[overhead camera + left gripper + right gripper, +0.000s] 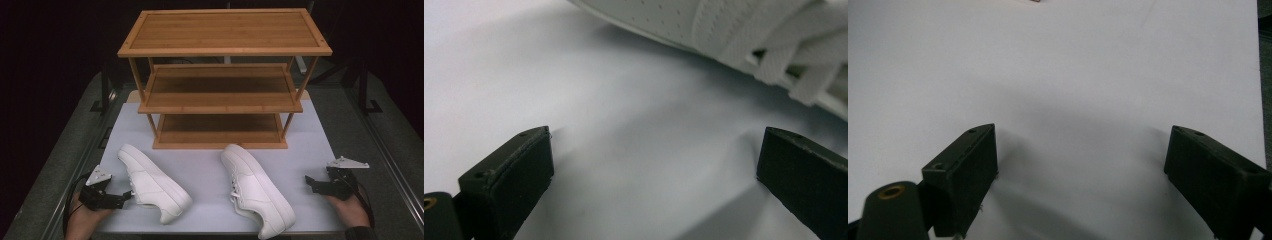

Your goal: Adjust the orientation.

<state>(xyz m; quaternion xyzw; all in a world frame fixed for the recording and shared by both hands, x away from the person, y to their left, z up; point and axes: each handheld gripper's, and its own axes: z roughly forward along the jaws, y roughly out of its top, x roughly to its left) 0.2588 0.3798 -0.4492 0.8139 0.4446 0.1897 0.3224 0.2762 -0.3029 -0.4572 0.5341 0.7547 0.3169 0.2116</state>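
Darkness surrounds the white surface (pixel 210 170), where a three-tier wooden shoe rack (pixel 222 80) stands at the far side with all of its shelves bare. Two white sneakers lie in front of it: the left sneaker (pixel 152 182) sits just beside the left claw (pixel 125 196), and the right sneaker (pixel 257 197) lies in the middle, well apart from the right claw (pixel 311 182), its toe close to the near edge.

Both claws are released. In the left gripper view the left claw (pixel 654 165) has its jaws spread wide over bare surface, with the left sneaker (pixel 724 35) ahead and its laces hanging loose. In the right gripper view the right claw (pixel 1080 165) is likewise spread, with nothing between its jaws.

The likely job is shelving the sneakers, and several things could spoil it. A grip on the soft upper or the laces alone may let the sneaker sag or slip out on the lift. Pushing the left sneaker sideways instead of closing on it could slide it toward the near edge. The right sneaker could tip off if nudged. The middle shelf leaves little headroom, so a sneaker carried high may strike the shelf above.
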